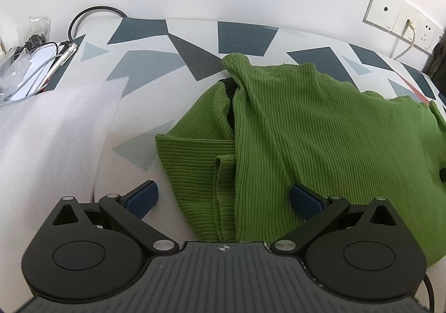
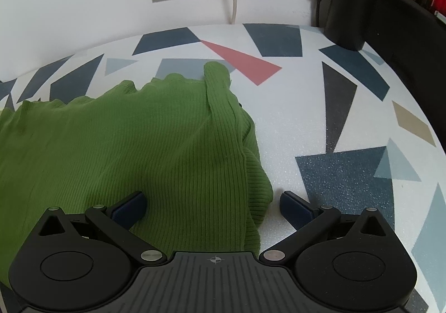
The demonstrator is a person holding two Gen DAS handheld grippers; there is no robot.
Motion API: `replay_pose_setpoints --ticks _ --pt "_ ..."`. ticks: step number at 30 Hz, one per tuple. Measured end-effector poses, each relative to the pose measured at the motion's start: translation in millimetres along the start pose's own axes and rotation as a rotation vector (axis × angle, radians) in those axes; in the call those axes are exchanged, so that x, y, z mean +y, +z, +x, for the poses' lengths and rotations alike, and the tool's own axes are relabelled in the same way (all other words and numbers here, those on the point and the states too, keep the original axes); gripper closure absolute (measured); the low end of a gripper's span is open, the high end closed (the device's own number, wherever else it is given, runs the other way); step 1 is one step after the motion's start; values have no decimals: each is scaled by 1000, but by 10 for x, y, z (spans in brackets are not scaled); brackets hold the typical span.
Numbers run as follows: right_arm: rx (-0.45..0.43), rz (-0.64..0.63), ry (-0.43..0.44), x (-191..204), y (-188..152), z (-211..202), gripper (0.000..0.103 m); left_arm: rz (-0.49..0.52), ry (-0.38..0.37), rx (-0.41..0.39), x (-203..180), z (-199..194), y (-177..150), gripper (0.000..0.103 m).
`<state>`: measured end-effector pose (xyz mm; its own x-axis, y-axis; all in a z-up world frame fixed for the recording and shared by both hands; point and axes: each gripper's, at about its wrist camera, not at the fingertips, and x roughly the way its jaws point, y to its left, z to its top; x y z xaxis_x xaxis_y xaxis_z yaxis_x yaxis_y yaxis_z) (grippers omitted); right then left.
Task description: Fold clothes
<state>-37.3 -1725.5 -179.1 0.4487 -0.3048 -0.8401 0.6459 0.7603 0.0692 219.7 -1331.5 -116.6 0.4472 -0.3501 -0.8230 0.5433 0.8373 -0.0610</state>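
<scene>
Both tools look the same build. The left gripper (image 1: 224, 196) has a matte black body with a dark grey ribbed plate in the middle, marked by a small crosshair at its far edge. On each side sits a round black housing with a raised disc, and a triangular cut-out beyond it. Black link arms run out from silver round pivot screws to jaws faced with dark blue pads (image 1: 142, 197). A thin black cable curves off its near right corner. The right gripper (image 2: 213, 208) shows the same ribbed plate, crosshair, silver screws and blue pads (image 2: 295, 208).
</scene>
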Motion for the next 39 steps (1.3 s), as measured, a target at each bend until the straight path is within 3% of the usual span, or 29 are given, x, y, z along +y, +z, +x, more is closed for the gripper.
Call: replay_pose_setpoints --ticks 7,32,39 --pt "1 -28 21 -25 5 -5 1 4 7 33 -22 27 47 0" --pt "52 -62 33 -18 101 41 1 16 5 13 -30 28 33 0" --pt "12 -66 41 -32 37 20 1 27 -6 34 -14 36 71 0"
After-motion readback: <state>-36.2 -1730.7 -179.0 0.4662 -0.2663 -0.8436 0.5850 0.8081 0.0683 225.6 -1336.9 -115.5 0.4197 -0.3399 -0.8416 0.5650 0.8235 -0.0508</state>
